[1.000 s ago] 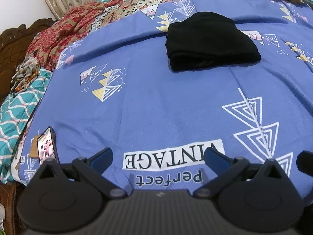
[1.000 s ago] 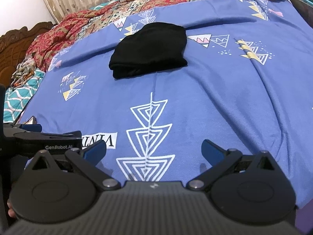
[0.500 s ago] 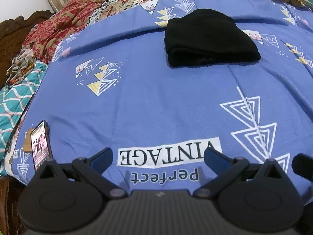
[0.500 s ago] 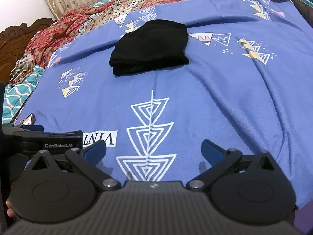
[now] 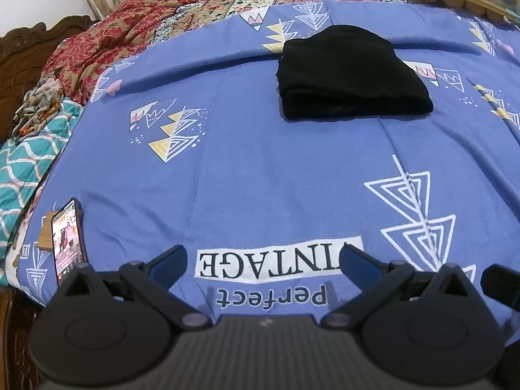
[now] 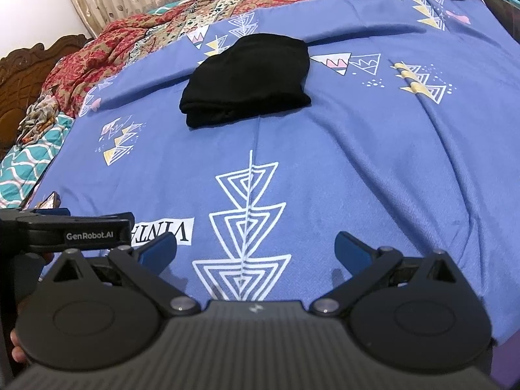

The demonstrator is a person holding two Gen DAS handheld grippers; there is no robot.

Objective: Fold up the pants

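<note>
The black pants [image 5: 351,74] lie folded in a compact bundle on the blue patterned bedsheet [image 5: 260,169], far ahead of both grippers. They also show in the right wrist view [image 6: 247,78]. My left gripper [image 5: 263,260] is open and empty, low over the near edge of the bed above the "VINTAGE" print. My right gripper [image 6: 255,247] is open and empty, over the white triangle print. The left gripper's body [image 6: 68,230] shows at the left edge of the right wrist view.
A phone [image 5: 66,237] with a lit screen lies at the near left corner of the bed. Red patterned bedding [image 5: 107,45] and a teal quilt [image 5: 26,169] lie on the left. A carved wooden headboard [image 6: 29,71] stands at the far left.
Both grippers have moved back and up a little from the bed. The pants have not moved. Both stay open.
</note>
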